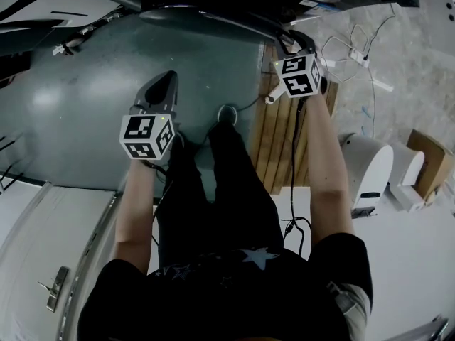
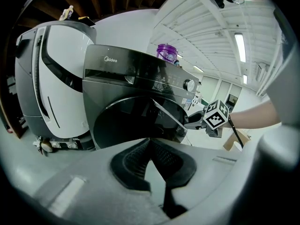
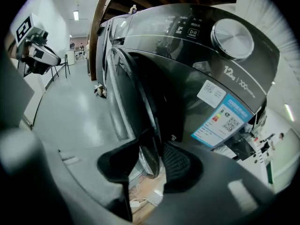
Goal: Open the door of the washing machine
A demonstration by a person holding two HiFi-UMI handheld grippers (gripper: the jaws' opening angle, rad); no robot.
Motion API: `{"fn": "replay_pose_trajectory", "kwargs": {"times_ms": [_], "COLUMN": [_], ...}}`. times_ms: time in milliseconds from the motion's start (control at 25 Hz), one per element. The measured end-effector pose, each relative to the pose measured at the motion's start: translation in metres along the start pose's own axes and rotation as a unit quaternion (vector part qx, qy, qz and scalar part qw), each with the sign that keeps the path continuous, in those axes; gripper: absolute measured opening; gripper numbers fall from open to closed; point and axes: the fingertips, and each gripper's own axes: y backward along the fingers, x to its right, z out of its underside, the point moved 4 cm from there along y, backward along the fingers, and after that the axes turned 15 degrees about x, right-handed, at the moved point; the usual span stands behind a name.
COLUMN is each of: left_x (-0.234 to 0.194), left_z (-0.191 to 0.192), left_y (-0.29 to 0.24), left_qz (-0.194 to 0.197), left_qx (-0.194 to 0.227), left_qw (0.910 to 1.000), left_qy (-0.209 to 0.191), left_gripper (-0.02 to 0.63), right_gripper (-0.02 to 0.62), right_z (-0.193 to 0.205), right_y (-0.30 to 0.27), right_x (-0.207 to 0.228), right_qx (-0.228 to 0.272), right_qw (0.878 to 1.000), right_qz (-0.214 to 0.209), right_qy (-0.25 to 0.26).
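Grey-green floor (image 1: 71,112) fills the left of my head view. The left gripper (image 2: 149,143) hangs over it at about 10 o'clock from my knees, well apart from any machine. Its own view shows the two dark pads meeting at their tips with nothing between them.

At 9 o'clock in that view stands a white machine (image 2: 51,78), its far side lost in shadow. Just beside it, at centre, is the dark washing machine (image 2: 140,78). A purple jar (image 2: 166,52) sits on its top at 12 o'clock, too small to read.

The round door (image 2: 131,121) is black on black, so I can hardly make out its glass. From the head view the machine is almost wholly cut off by the top edge.

Over at 1 o'clock in the head view, the right gripper (image 3: 151,153) reaches under that dark edge above a wooden pallet (image 1: 277,133), and its tips are hidden there. Its own view shows them plainly, the pads clamped on the door's rim, one on each side. The rim seems to stand a little off the front, but I cannot tell how far.

At 2 o'clock a silver dial (image 3: 232,37) shows, and a blue label (image 3: 225,118) at 4 o'clock is too blurred to read.
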Motion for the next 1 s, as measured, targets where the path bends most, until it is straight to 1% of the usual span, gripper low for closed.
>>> {"fn": "replay_pose_trajectory", "kwargs": {"times_ms": [280, 520, 720, 1000], "left_x": [-0.001, -0.008, -0.015, -0.023], "left_z": [0.006, 0.009, 0.011, 0.020], "left_y": [0.012, 0.033, 0.053, 0.080], "left_qz": [0.016, 0.033, 0.040, 0.045], "left_qx": [-0.005, -0.012, -0.014, -0.019], "left_qw": [0.9998, 0.9994, 0.9991, 0.9988], "left_qy": [0.004, -0.005, -0.006, -0.006], "left_gripper": [0.011, 0.011, 0.011, 0.011], "right_gripper": [0.147, 0.143, 0.138, 0.131], "right_z": [0.007, 0.010, 0.012, 0.013], "right_y": [0.019, 0.032, 0.046, 0.060], "right_x": [-0.024, -0.050, -0.070, -0.101], "right_qx": [-0.004, -0.013, -0.021, -0.020], "right_qw": [1.000, 0.998, 0.997, 0.995], "right_qz": [0.009, 0.022, 0.029, 0.037], "right_qy": [-0.028, -0.051, -0.064, -0.091]}}
